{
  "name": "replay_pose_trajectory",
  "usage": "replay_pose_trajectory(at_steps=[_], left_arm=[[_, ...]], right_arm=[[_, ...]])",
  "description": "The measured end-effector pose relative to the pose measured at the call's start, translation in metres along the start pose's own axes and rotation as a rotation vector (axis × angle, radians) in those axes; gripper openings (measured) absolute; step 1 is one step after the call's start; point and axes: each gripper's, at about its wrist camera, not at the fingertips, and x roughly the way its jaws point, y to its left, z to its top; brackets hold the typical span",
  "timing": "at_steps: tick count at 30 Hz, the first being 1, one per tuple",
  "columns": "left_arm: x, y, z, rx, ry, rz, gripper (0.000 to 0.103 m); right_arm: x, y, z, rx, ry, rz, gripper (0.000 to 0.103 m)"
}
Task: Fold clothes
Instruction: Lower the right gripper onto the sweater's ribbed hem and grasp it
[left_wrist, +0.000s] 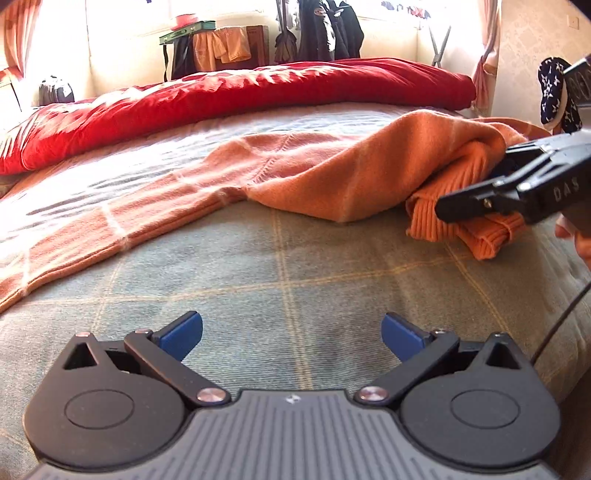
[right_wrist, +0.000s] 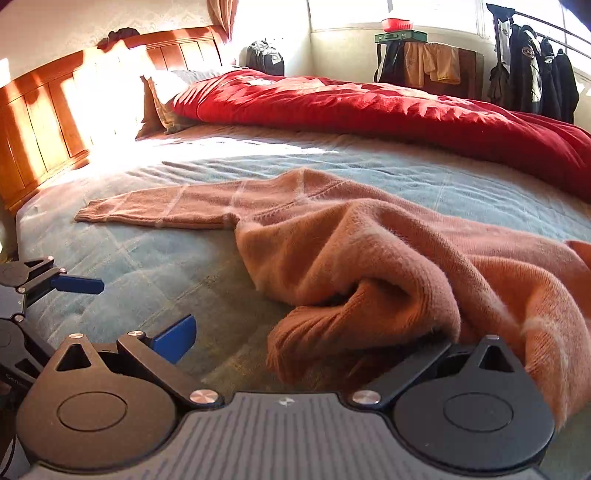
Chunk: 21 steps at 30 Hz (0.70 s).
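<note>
An orange sweater lies on the grey-green checked bedspread, one sleeve stretched out to the left. My left gripper is open and empty, low over bare bedspread, in front of the sweater. My right gripper is open at the sweater's bunched ribbed hem. Its left blue pad shows; the right finger is hidden under the cloth. In the left wrist view the right gripper sits over the hem at the right. The left gripper shows at the left edge of the right wrist view.
A red duvet is bunched along the far side of the bed. A wooden headboard and pillow are at the left. A backpack, a small table with hanging cloths and a coat rack stand by the window.
</note>
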Motion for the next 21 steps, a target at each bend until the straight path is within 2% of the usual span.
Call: replay_pose_trajectory(at_steps=[7,14,17,21], left_arm=[[0.007,0.014,0.001,-0.019,0.003,0.012,0.102],[0.013,0.018,-0.003,-0.023,0.027,0.005,0.102],[0.014,0.016,-0.005,-0.021,0.039,0.008,0.102],[0.007,0.012,-0.006,-0.018,0.037,0.000,0.102]], right_arm=[[0.051,-0.038,0.055,-0.047,0.003,-0.112,0.103],[0.092,-0.067,0.070,-0.059,0.058,-0.197,0.103],[0.088,-0.062,0.070,-0.088,0.072,-0.205,0.103],[0.051,-0.045,0.064,-0.107,0.026,-0.226,0.103]])
